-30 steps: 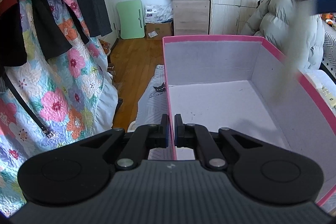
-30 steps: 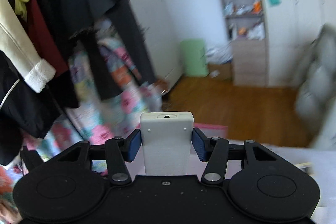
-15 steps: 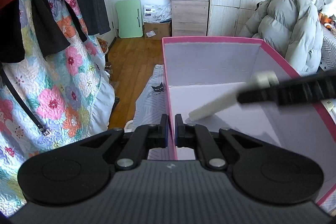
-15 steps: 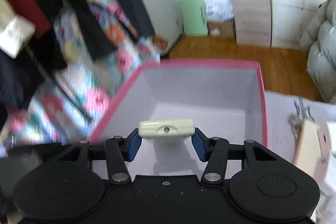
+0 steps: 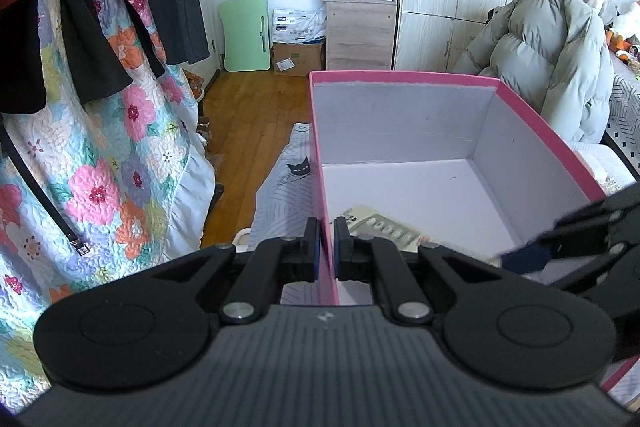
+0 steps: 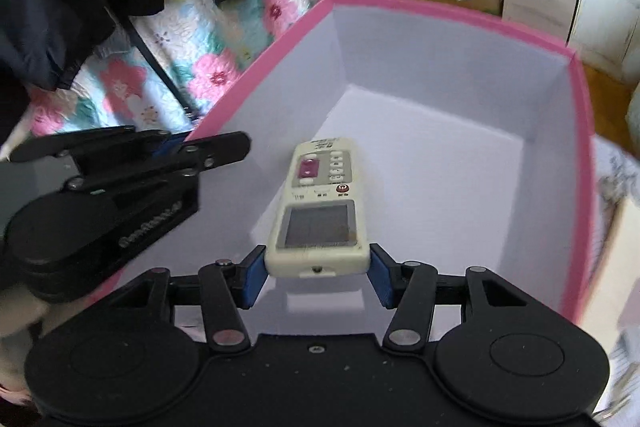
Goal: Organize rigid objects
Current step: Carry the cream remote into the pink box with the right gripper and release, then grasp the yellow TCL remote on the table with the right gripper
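Closest to the right hand-held gripper (image 6: 316, 281), the cream plastic air-conditioner remote control (image 6: 320, 211) lies flat on the floor of the pink-rimmed cardboard box with pale lilac lining (image 6: 460, 131), its display end sitting between the two blue pads (image 6: 254, 277). The jaws stand spread a little wider than the remote, with a sliver of gap showing on each side, so the right hand-held gripper looks released rather than grasping. Just to its left, the left hand-held gripper (image 5: 326, 251) is clenched on the box's near left wall, one finger outside and one inside, steadying it. Farther ahead the box floor is bare up to the far wall, and beyond that lie a wooden floor (image 5: 256, 107) and a floral quilt (image 5: 100, 163) hanging off to the left.

As a judgement, the risk lies in the withdrawal: if the right hand-held gripper pulls back with a pad brushing the remote's edge, it could drag or flip the remote. The light box could also tilt or slide on its soft bedding if the left hold twists the thin wall.
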A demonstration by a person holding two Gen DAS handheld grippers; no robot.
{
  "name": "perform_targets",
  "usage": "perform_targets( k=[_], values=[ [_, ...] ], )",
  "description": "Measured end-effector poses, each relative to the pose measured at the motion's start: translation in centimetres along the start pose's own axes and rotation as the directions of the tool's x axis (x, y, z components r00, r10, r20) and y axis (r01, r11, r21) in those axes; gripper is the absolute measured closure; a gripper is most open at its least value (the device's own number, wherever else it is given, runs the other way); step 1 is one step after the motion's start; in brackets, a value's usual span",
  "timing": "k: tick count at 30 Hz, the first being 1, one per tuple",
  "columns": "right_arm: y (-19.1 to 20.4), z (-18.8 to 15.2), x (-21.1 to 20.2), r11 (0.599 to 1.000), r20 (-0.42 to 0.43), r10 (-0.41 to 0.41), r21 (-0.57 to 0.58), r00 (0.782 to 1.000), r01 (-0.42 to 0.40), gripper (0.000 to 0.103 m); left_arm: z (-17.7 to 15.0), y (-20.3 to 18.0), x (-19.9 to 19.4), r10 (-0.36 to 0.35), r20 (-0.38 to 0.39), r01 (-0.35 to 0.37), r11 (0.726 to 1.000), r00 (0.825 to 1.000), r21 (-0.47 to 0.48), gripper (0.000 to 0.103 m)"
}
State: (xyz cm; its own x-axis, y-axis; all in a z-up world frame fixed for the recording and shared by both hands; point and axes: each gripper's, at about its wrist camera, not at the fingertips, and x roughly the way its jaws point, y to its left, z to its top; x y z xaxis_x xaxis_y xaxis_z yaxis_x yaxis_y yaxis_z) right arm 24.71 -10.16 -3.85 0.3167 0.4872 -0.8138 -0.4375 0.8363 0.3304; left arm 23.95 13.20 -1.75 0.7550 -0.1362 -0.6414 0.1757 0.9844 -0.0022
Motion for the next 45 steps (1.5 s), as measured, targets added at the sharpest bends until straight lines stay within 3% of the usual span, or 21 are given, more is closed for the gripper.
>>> perform_targets(
  k=[3, 7, 11, 15, 18, 23, 26, 29, 30, 33, 36, 43, 45],
  values=[
    [-0.5, -0.5, 0.3, 0.995, -0.015, 0.091, 0.044, 0.996, -0.090, 0.045, -0.1, -0.1, 0.0, -0.002, 0.000, 0.002, 1.000, 1.000, -0.005, 0.098],
    [-0.8, -1.4, -2.0, 0.995, 0.059, 0.099, 0.024, 0.993, -0.100, 0.045, 0.0, -0.2, 0.0, -0.002, -0.001, 0.002, 1.000, 1.000, -0.006, 0.097],
    [-2.1, -3.1, -7.1, 0.996, 0.201, 0.080, 0.024, 0.976, -0.087, 0.044, 0.1, -0.6, 0.0, 0.007, -0.003, -0.007, 1.000, 1.000, 0.013, 0.098],
    [-4.7, -4.4, -12.1, 0.998, 0.297, -0.048, 0.051, 0.954, 0.034, 0.044, 0.1, -0.6, 0.0, 0.012, -0.004, -0.012, 1.000, 1.000, 0.021, 0.098],
    [-8.6, -5.6, -14.6, 0.985, 0.317, -0.098, 0.165, 0.943, 0.047, 0.044, 0.0, -0.9, 0.0, 0.019, -0.003, -0.019, 0.999, 1.000, 0.030, 0.098],
    [-14.9, -8.4, -16.2, 0.923, 0.309, -0.255, 0.361, 0.916, 0.135, 0.044, -0.1, -1.2, -0.2, 0.023, 0.007, -0.023, 0.999, 1.000, 0.046, 0.098],
    [-18.1, -9.6, -15.8, 0.890, 0.270, -0.369, 0.380, 0.889, 0.254, 0.045, 0.0, -1.6, -0.2, 0.038, 0.005, -0.038, 0.996, 0.999, 0.076, 0.098],
    [-20.9, -9.9, -14.7, 0.835, 0.204, -0.511, 0.349, 0.835, 0.426, 0.049, -0.1, -2.0, -0.2, 0.048, 0.006, -0.049, 0.994, 0.999, 0.095, 0.098],
    [-21.9, -10.0, -14.7, 0.829, 0.200, -0.525, 0.337, 0.827, 0.445, 0.049, -0.1, -2.0, -0.3, 0.048, 0.006, -0.048, 0.994, 0.999, 0.095, 0.098],
    [-23.9, -9.8, -13.9, 0.859, 0.191, -0.478, 0.303, 0.857, 0.412, 0.050, -0.1, -2.1, -0.3, 0.049, 0.006, -0.049, 0.994, 0.999, 0.095, 0.098],
    [-24.8, -9.3, -12.3, 0.866, 0.169, -0.480, 0.245, 0.861, 0.435, 0.050, -0.2, -2.2, -0.4, 0.054, 0.012, -0.055, 0.994, 0.998, 0.093, 0.098],
    [-25.9, -7.7, -10.3, 0.880, 0.148, -0.451, 0.237, 0.880, 0.411, 0.050, -0.3, -2.4, -0.6, 0.060, 0.021, -0.062, 0.992, 0.998, 0.107, 0.098],
    [-26.3, -7.1, -9.7, 0.883, 0.136, -0.445, 0.231, 0.885, 0.408, 0.045, -0.3, -2.5, -0.6, 0.057, 0.021, -0.059, 0.993, 0.998, 0.105, 0.098]
  ],
)
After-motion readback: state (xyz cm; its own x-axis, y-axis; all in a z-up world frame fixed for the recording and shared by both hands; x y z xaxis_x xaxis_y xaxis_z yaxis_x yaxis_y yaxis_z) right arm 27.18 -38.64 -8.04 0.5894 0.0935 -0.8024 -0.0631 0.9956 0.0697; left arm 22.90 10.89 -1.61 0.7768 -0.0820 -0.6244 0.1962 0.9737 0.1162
